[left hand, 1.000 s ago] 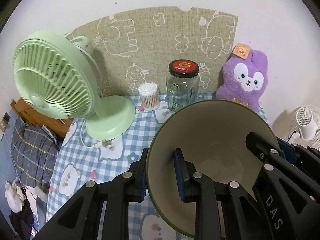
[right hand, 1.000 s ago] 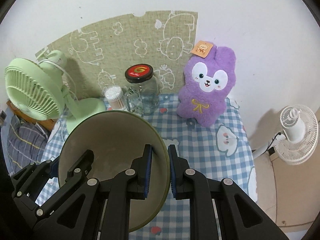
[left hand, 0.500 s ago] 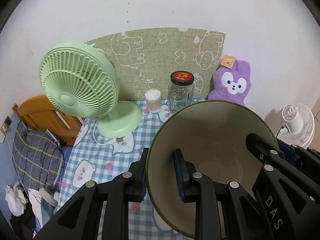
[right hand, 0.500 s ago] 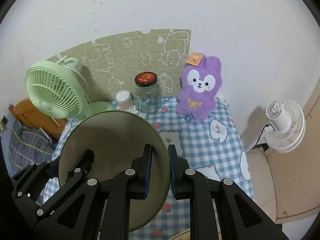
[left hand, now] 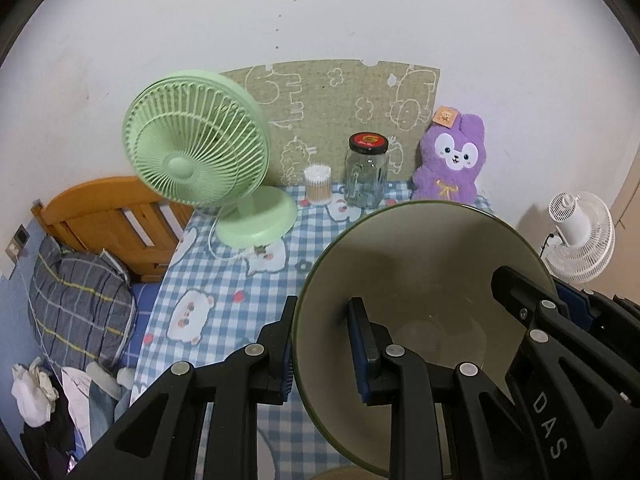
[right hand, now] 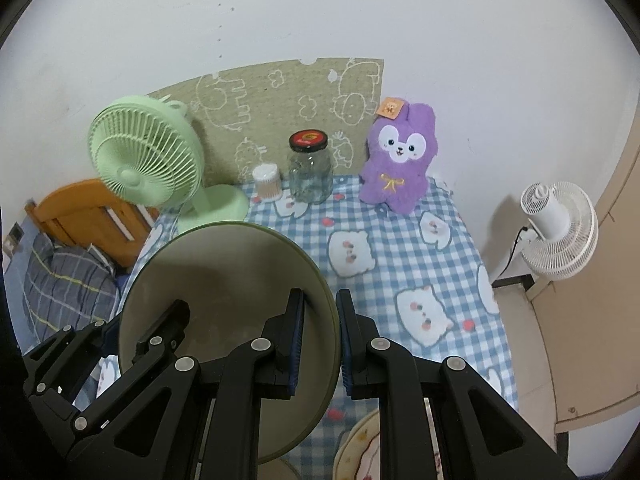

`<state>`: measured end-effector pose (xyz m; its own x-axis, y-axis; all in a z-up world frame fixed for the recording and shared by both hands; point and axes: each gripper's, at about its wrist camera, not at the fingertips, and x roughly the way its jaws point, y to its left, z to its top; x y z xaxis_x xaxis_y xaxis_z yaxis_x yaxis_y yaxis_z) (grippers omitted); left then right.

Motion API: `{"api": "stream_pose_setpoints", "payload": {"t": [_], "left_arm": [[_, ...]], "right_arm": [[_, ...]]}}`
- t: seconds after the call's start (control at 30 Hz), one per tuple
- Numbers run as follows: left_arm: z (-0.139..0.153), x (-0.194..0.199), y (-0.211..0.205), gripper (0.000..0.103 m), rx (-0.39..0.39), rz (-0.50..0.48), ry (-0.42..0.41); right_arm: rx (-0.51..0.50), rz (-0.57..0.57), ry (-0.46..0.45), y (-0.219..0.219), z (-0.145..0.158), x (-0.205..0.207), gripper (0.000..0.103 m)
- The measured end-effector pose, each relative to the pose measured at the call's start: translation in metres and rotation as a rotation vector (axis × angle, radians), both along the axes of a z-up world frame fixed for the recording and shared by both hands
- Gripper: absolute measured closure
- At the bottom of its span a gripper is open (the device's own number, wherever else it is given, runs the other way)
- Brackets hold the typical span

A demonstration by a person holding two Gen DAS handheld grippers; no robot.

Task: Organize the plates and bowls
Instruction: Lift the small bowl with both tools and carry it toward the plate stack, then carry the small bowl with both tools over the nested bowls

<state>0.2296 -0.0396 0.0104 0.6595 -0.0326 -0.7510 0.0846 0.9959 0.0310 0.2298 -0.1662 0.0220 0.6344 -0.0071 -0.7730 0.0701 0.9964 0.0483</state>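
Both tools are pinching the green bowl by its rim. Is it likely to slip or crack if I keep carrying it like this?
The bowl looks rigid and glazed, probably ceramic, so likely smooth against the pads and breakable if dropped. The left tool and right tool grip opposite rim edges, which should limit tilting. It looks empty, so probably a manageable weight.

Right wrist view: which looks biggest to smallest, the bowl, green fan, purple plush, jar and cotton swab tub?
1. bowl, though it sits nearest the camera, so its lead is unsure
2. green fan
3. purple plush
4. jar
5. cotton swab tub
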Motion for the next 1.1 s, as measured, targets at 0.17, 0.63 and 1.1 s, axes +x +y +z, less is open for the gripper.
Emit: {"api": "stream_pose_setpoints", "payload": {"t": [0.17, 0.63, 1.1], "left_arm": [[-0.005, -0.022, 0.008, 0.081, -0.012, -0.007, 0.006], [-0.031, -0.076, 0.022, 0.081, -0.017, -0.013, 0.043], [-0.07, -0.099, 0.034, 0.081, -0.026, 0.001, 0.106]], "right_arm": [[-0.003, -0.001, -0.002, 0.006, -0.003, -0.025, 0.084], [0.016, -0.024, 0.035, 0.017, -0.03, -0.078, 0.084], [0.024, -0.016, 0.101, 0.029, -0.067, -0.097, 0.084]]}}
